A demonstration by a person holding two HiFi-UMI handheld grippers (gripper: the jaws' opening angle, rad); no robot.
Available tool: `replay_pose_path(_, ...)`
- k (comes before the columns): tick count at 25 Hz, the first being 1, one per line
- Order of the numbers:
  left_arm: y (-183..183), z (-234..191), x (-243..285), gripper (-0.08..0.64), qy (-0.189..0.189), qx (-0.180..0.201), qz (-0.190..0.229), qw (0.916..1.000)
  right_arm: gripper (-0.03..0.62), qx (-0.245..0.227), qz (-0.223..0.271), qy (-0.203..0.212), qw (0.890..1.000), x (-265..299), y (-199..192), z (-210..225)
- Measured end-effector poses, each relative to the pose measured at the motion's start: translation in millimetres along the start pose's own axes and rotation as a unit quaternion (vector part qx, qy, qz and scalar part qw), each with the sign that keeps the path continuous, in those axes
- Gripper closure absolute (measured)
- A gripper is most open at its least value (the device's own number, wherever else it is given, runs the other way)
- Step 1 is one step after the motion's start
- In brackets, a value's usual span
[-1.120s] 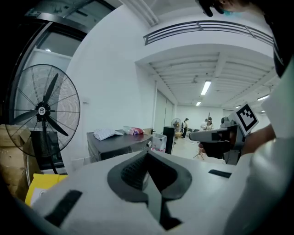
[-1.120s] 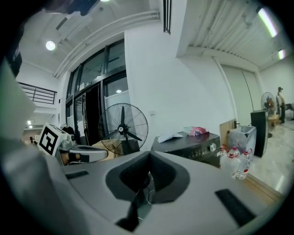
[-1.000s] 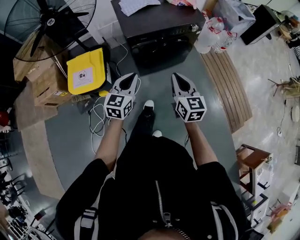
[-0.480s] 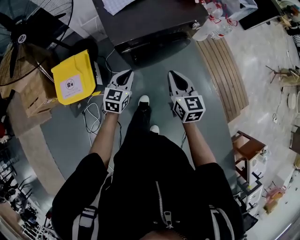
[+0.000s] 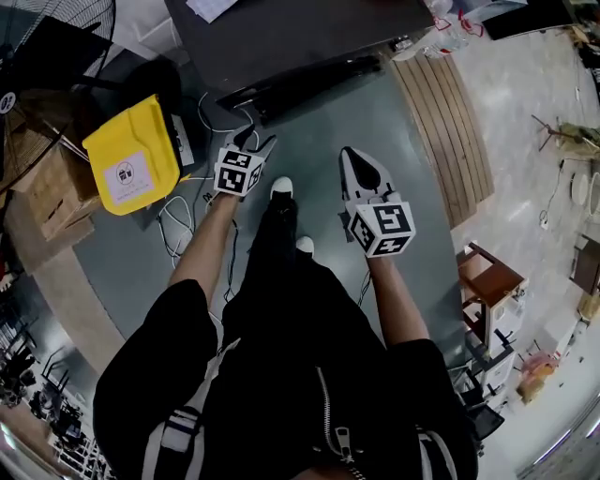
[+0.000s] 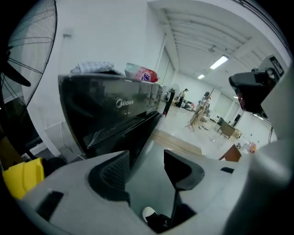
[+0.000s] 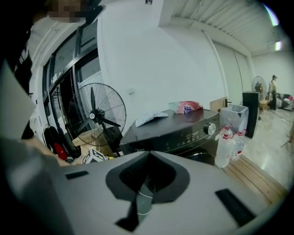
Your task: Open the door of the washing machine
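at far left stands one fan, and below it one yellow case lies on the floor beside loose cables. two tools show. the left tool reaches toward the lower front of the one washer. its jaws are opening and stand spread, with nothing between them, only floor and the washer's corner beyond. two white-toed shoes stand between the tools. the right tool hangs over bare floor, apart from the washer, its jaws pressed together on nothing.

the washer sits at top centre, dark, with its door on the front facing the person; neither tool touches it. on its top lie one white cloth and one pink packet. just right of it stand two bottles at the end of one wooden platform. one brown stool is at far right.

against a second ago, the washer sits higher in the head view and the fan has slid mostly out at the corner. the left tool has gone forward and lower, nearer the washer's front, and its jaws, then together, are now apart. the right tool stays closed.
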State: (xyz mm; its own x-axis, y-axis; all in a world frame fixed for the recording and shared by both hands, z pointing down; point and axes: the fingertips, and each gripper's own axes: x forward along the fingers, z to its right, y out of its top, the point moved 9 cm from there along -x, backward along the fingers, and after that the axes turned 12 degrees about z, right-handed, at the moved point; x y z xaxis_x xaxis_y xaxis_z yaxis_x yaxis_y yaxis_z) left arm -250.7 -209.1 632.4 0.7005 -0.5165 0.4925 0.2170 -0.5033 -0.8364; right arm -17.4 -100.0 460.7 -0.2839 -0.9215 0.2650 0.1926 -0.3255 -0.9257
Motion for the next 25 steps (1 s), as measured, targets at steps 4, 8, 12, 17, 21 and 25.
replay_pose_path(4, -21.0, -18.1, 41.8, 0.334, -0.021, 0.002, -0.036, 0.9991, 0.588, 0.007, -0.006, -0.025, 1.0, 4.0, -3.0, 11.0)
replay_pose_path(8, -41.2, -26.9, 78.2, 0.347, -0.043, 0.024, -0.077, 0.9958, 0.588, 0.019, -0.008, -0.055, 0.998, -1.3, -11.2, 18.2)
replay_pose_path(12, -57.4, -29.9, 110.1, 0.365, -0.049, 0.036, -0.103, 0.9928, 0.588, 0.026, -0.026, -0.083, 0.996, -13.9, -23.1, 26.8)
replay_pose_path(17, -65.5, -33.5, 128.6, 0.397, -0.049, 0.048, -0.115, 0.991, 0.588, 0.03, -0.043, -0.107, 0.993, -25.1, -28.6, 37.2)
replay_pose_path(21, -66.2, -32.9, 127.7, 0.491, -0.02, 0.069, -0.118, 0.9904, 0.588, 0.03, -0.043, -0.112, 0.992, -28.4, -24.8, 48.0)
replay_pose_path(25, -68.0, -23.0, 126.1, 0.494, -0.012, 0.064, -0.119, 0.9907, 0.588, 0.031, -0.038, -0.108, 0.993, -30.0, -20.3, 58.2)
